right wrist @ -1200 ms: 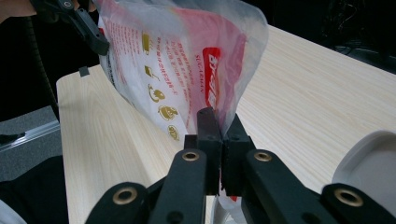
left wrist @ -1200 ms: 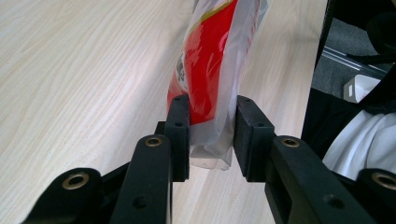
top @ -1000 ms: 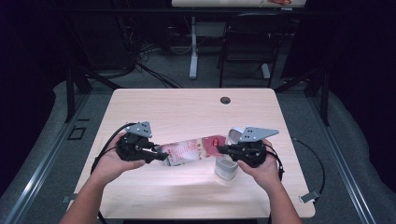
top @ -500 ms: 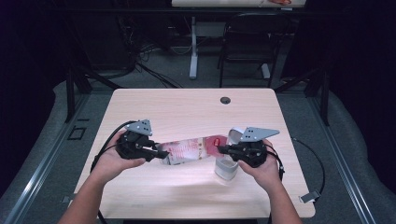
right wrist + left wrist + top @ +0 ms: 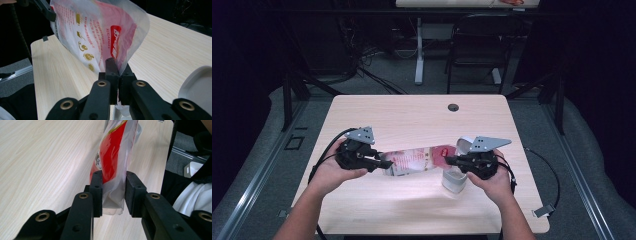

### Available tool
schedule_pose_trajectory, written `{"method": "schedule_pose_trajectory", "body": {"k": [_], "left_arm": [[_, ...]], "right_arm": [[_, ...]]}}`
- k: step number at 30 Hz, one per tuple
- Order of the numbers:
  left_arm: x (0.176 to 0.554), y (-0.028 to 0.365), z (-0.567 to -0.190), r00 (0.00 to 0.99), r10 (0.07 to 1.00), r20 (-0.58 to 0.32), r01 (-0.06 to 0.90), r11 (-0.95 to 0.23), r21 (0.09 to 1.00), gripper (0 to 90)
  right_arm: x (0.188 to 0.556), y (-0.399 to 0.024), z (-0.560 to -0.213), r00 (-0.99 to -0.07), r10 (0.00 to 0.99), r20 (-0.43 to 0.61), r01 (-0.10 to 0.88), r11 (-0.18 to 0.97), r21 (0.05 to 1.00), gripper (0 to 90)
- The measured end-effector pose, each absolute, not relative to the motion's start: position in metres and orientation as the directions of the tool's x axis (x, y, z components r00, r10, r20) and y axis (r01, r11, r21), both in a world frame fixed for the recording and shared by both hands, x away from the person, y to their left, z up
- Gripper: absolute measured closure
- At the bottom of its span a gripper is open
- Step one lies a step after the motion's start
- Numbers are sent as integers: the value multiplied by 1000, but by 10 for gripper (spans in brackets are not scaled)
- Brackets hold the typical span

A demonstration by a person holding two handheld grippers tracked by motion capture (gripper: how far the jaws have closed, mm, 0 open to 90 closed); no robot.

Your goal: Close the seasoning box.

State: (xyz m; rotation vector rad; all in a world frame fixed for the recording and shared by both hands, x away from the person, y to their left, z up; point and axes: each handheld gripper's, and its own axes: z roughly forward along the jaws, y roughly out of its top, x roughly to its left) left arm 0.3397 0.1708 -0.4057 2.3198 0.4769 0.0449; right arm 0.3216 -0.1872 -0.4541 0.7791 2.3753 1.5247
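Bag [image 5: 417,161] is suspended above the bench [image 5: 412,120], stretched between both claws; left claw [image 5: 382,164] clamps one end, right claw [image 5: 451,160] pinches the opposite edge tightly; likely holding it taut and level beside the white container [image 5: 454,181] for pouring.

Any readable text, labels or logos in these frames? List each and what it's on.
"SUGARMANS": my best reading of the small vertical print on the plastic bag, beside its red badge.
White lettering inside that red badge: blurred, unreadable.
Red text lines and gold icons on the bag: too small to read.
Round logo on the bag in the left gripper view: unreadable.
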Motion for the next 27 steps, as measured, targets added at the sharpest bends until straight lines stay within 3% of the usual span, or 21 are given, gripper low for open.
{"method": "schedule_pose_trajectory", "body": {"k": [27], "left_arm": [[339,167,-394,931,351,-98,317,-649,691,714]], "right_arm": [[321,-190,-454,-835,540,106,318,317,893,889]]}}
